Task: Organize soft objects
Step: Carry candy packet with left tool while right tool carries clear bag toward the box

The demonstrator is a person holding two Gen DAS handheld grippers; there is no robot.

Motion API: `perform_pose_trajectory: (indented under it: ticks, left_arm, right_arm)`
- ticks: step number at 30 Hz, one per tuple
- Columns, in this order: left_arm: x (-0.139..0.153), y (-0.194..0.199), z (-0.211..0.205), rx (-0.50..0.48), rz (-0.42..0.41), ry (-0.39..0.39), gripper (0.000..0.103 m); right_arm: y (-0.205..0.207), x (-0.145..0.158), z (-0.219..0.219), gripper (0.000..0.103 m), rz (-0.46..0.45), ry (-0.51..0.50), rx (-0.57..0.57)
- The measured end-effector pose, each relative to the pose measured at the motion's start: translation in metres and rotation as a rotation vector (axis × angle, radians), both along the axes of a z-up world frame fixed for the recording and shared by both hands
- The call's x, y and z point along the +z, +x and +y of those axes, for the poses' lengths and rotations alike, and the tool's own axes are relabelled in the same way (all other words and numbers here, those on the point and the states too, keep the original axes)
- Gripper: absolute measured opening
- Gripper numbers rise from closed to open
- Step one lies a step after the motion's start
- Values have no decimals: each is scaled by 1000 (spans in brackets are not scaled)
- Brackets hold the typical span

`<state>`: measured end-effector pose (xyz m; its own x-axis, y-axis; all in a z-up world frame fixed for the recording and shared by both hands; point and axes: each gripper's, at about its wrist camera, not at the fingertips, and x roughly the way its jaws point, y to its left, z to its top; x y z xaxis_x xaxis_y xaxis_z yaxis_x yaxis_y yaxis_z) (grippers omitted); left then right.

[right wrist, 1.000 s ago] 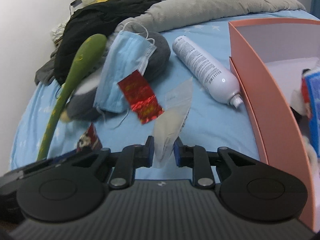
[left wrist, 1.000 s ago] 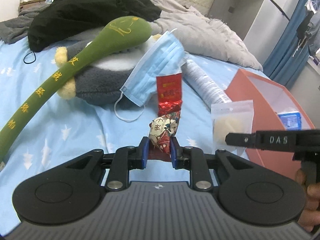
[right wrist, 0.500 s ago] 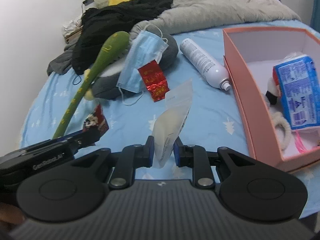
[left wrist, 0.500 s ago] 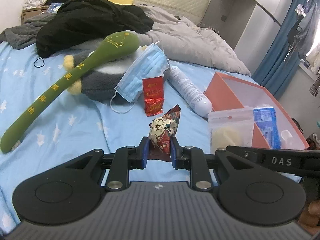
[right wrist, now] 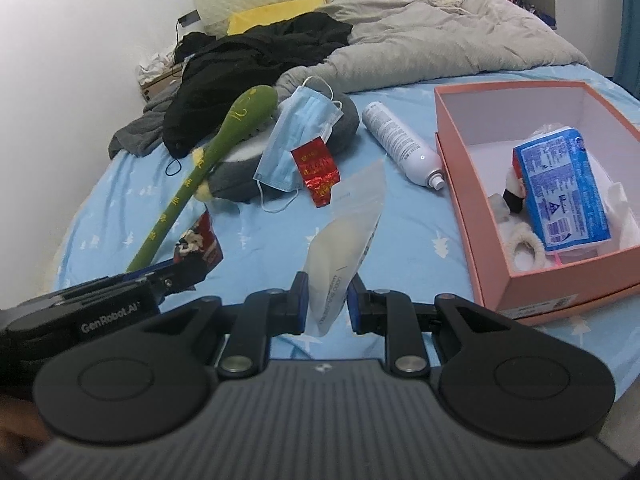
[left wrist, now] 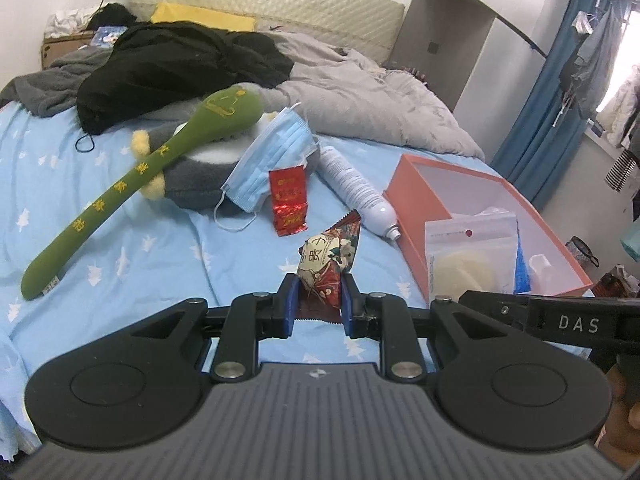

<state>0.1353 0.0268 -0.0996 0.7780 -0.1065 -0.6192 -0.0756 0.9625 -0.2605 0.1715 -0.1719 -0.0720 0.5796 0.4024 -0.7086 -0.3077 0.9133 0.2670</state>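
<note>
Blue packet (right wrist: 562,188) in box (right wrist: 472,216)

Black hand-held gripper (left wrist: 319,298) with blue pads (left wrist: 291,300), silver screws, possibly ribbed grey housing.

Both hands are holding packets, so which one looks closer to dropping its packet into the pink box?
Probably the right gripper: its clear pouch hangs beside the pink box, while the left gripper with its red packet sits farther off.

masks (left wrist: 272,164): 1 | spray cans (left wrist: 356,192): 1 | boxes (left wrist: 416,216): 1 (orange) | red sachets (left wrist: 289,202): 1
</note>
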Motion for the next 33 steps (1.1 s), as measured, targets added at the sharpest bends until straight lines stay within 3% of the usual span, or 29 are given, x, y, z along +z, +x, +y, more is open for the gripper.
perform_pose_trajectory:
  ticks: [14, 33]
  left_arm:
    - [26, -2, -46, -126, -46, 11, 26]
    - [34, 13, -151, -346, -62, -23, 26]
  right_arm:
    - [-25, 26, -34, 24, -73, 15, -80]
    - [-56, 35, -121, 24, -96, -10, -270]
